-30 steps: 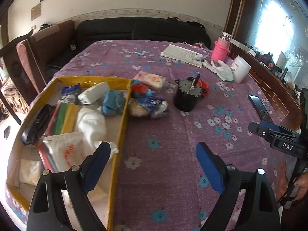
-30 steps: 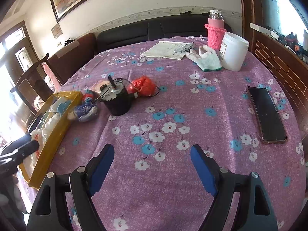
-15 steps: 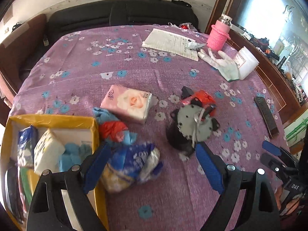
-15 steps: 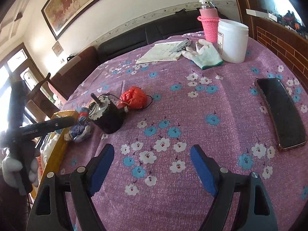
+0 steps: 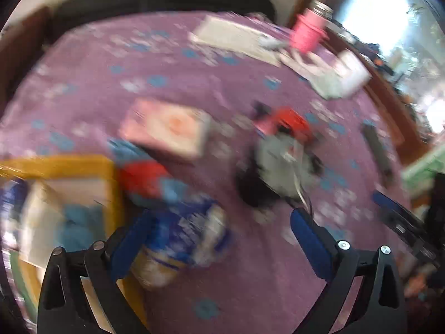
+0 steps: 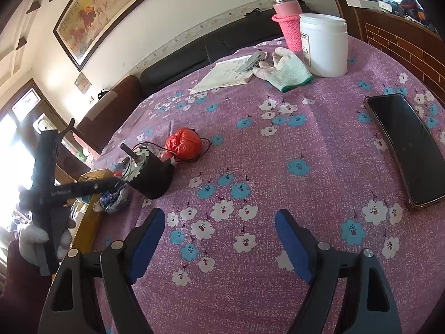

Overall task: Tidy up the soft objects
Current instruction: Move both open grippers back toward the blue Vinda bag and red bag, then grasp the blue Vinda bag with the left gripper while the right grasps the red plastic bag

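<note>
Soft crumpled blue-and-white plastic packet (image 5: 183, 239) lies near the left edge of the purple floral-clothed counter (image 6: 278, 167), just right of the yellow cardboard box (image 5: 111, 183). Left tool (image 5: 219, 232) hangs over it, jaws opening, the packet between them unpinched. Right tool (image 6: 219, 228) stands spread over bare cloth, holding nothing. A black motor (image 6: 151, 175) sits farther back.

Left gripper shifts from box to loose pile

Left gripper (image 5: 219, 231) now hangs over the blue-and-white packet (image 5: 180, 239) beside the yellow box (image 5: 111, 172), jaws opening, packet between them; view blurred. Right gripper (image 6: 219, 228) sits lower over the tabletop (image 6: 319, 144).
</note>
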Demonstrator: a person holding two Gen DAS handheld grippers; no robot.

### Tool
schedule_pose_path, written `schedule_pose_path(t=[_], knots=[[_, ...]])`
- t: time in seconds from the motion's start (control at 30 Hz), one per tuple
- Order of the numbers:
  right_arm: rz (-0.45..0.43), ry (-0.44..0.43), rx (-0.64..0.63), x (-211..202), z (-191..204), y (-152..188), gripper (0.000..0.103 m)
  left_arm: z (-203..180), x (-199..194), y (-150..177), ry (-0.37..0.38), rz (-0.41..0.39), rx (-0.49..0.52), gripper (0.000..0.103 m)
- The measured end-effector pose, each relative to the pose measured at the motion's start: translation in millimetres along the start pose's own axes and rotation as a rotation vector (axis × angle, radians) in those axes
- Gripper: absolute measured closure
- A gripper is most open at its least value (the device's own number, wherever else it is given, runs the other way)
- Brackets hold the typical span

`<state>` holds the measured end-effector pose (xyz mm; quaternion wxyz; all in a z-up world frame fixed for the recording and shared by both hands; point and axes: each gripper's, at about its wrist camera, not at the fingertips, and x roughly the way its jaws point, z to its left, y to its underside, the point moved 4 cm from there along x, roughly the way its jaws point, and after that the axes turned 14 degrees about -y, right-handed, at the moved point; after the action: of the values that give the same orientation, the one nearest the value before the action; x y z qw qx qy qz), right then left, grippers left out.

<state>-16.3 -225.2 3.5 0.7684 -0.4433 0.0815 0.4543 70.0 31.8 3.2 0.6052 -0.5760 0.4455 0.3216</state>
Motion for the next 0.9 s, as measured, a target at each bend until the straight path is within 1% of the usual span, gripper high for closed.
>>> schedule_pose_path(t=[0.03,0.07,0.13,0.17,0.2,0.23,0.3,0.37,0.4,0.5,0.53,0.6,0.63,0.67,0.7,0.73,0.77,0.8,0.9], knots=[[0.000,-0.001,0.004,0.2,-0.8,0.1,0.018,-6.5,-1.9,6.0,0.040,0.005,0.022,0.004],[0.000,-0.002,0.007,0.5,-1.0,0.2,0.018,-16.1,-4.0,13.7,0.105,0.022,0.058,0.004],[0.002,0.005,0.003,1.3,-0.8,0.9,0.018,-37.3,-13.1,31.4,0.288,0.065,0.120,0.005],[0.003,0.010,0.000,1.5,-1.2,1.3,0.018,-45.7,-21.5,38.4,0.310,0.053,0.155,0.005],[0.003,0.016,-0.002,1.8,-1.5,1.8,0.018,-50.4,-28.2,42.0,0.295,0.030,0.179,0.005],[0.002,0.019,-0.002,2.3,-2.3,2.0,0.018,-52.3,-32.9,43.5,0.260,0.008,0.188,0.005],[0.001,0.022,0.004,3.1,-4.2,2.0,0.018,-47.1,-31.1,41.0,0.130,-0.016,0.145,0.005],[0.002,0.028,0.007,4.1,-5.0,2.0,0.018,-45.1,-25.4,40.3,0.042,-0.044,0.110,0.005],[0.003,0.033,0.006,4.0,-4.7,1.8,0.018,-45.9,-22.9,40.6,0.016,-0.054,0.093,0.005],[-0.003,0.046,-0.004,-1.7,0.1,-2.2,0.018,-55.8,-16.1,41.0,0.014,-0.076,0.053,0.005],[-0.001,0.040,-0.006,-4.1,2.9,-5.3,0.018,-59.1,-12.3,40.4,-0.010,-0.085,0.032,0.005],[0.012,0.035,-0.021,-5.6,9.9,-14.0,0.018,-63.1,-3.6,38.7,-0.035,-0.095,0.012,0.005],[0.017,0.037,-0.031,-5.9,13.4,-20.6,0.018,-63.6,2.2,40.2,-0.038,-0.085,-0.001,0.023],[0.021,0.037,-0.036,-5.3,16.1,-27.8,0.018,-62.8,7.9,43.0,-0.037,-0.066,-0.018,0.034],[0.029,0.036,-0.037,-3.3,17.9,-34.9,0.018,-64.2,5.1,43.2,-0.044,-0.094,-0.016,0.039],[0.035,0.031,-0.032,0.5,18.9,-44.7,0.018,-63.6,2.9,45.8,-0.013,-0.086,-0.019,0.052],[0.034,0.029,-0.031,4.0,19.9,-51.5,0.018,-61.9,-0.5,48.4,0.035,-0.076,-0.035,0.052],[0.036,0.035,-0.038,10.7,20.8,-60.8,0.018,-60.2,-5.2,50.6,0.052,-0.079,-0.049,0.054],[0.069,0.051,-0.066,41.6,25.0,-82.3,0.018,-52.6,-27.9,59.7,0.069,-0.129,-0.072,0.054]])
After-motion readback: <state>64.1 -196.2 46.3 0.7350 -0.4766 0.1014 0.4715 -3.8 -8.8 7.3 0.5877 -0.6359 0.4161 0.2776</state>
